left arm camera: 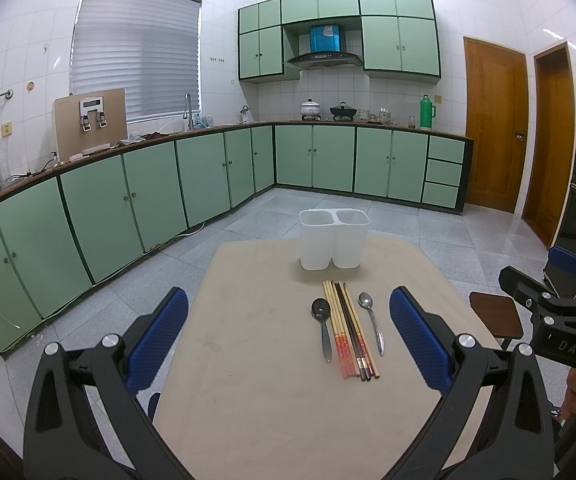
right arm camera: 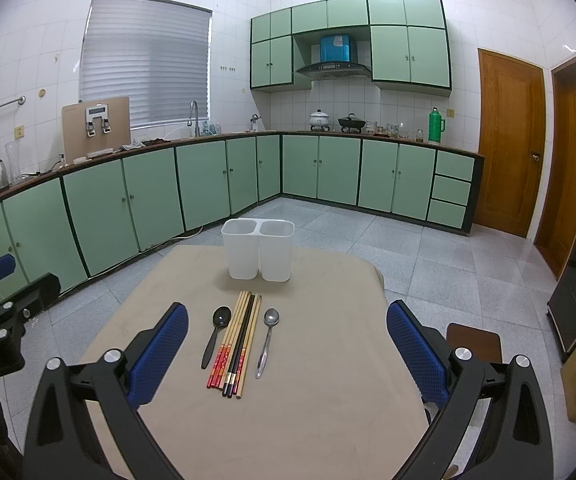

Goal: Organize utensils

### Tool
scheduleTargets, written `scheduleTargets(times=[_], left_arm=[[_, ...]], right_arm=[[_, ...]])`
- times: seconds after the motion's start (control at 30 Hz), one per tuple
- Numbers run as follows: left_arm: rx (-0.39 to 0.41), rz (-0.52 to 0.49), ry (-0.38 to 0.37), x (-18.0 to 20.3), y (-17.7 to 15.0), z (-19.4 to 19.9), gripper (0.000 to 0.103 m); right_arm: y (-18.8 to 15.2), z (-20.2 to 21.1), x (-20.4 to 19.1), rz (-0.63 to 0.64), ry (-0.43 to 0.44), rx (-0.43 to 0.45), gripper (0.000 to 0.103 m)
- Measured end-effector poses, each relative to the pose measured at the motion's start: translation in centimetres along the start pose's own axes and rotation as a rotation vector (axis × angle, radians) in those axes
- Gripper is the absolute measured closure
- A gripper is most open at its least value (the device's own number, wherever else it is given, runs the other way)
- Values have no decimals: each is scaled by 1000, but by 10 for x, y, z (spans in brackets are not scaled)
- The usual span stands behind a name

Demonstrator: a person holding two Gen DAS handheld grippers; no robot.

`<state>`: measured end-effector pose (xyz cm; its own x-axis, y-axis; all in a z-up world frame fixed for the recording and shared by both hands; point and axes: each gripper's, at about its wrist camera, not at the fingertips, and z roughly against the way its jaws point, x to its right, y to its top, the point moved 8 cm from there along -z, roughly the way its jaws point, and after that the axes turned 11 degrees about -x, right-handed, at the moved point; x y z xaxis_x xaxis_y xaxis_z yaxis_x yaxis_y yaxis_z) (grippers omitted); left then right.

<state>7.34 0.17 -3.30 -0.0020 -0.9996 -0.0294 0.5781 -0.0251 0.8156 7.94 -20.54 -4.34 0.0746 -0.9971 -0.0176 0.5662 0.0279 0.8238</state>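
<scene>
Blue-padded left tool (left arm camera: 288,336) and right tool (right arm camera: 288,344) gape wide, empty; chopsticks (right arm camera: 236,344) lie between two spoons before the white holder (right arm camera: 258,254) on the tabletop (right arm camera: 327,400); pinch one handle squarely

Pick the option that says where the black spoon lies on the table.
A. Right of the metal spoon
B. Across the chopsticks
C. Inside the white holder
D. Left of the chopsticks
D. The black spoon lies flat on the table, just left of the bundle of chopsticks, while the metal spoon lies on their right and the white holder stands empty behind them.
</scene>
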Motion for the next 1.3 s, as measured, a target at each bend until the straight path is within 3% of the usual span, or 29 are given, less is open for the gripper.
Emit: scheduleTargets(times=[0.8,1.1,1.3], left_arm=[[-4,1,0,-2,-3,-3,5],[-18,6,2,-10,-9,-12,5],[-30,6,5,-11,-9,-14,5]], right_arm=[[0,0,1,0,0,-6,6],[-23,-30,-6,0,0,-16,6],[-20,-30,-6,-5,0,-27,6]])
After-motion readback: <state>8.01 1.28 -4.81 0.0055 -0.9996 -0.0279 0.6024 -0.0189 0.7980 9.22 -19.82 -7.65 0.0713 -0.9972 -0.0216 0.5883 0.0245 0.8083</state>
